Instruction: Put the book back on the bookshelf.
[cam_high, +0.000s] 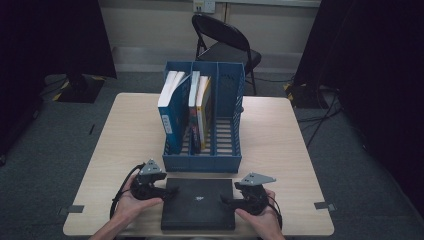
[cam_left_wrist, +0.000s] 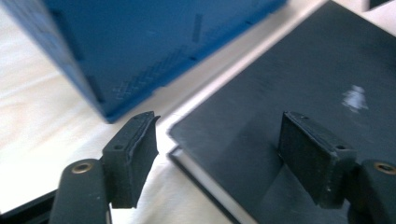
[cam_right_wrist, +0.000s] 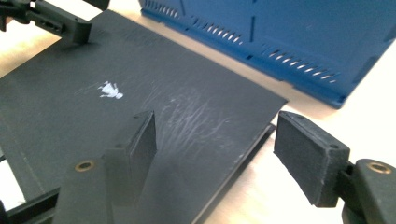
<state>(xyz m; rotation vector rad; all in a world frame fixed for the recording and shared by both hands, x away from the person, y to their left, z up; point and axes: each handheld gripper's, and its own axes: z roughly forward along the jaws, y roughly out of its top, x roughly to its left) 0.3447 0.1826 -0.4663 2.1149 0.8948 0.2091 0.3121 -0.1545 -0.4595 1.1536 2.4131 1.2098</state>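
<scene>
A black hardcover book (cam_high: 199, 202) with a small white emblem lies flat at the table's near edge, just in front of a blue three-slot file rack (cam_high: 202, 162). My left gripper (cam_high: 171, 192) is at the book's left side. In the left gripper view it (cam_left_wrist: 219, 126) stands open, one pad over the table and the other over the cover (cam_left_wrist: 289, 84), astride a corner. My right gripper (cam_high: 227, 201) is at the book's right side. In the right gripper view its jaws (cam_right_wrist: 215, 123) are open astride the corner of the book (cam_right_wrist: 116, 107) nearest the rack (cam_right_wrist: 280, 32).
The rack's left slot holds a blue book (cam_high: 172, 115) and its middle slot holds thinner books (cam_high: 200, 110); the right slot is empty. A black folding chair (cam_high: 225, 42) stands beyond the wooden table (cam_high: 280, 150). Bare tabletop lies either side of the rack.
</scene>
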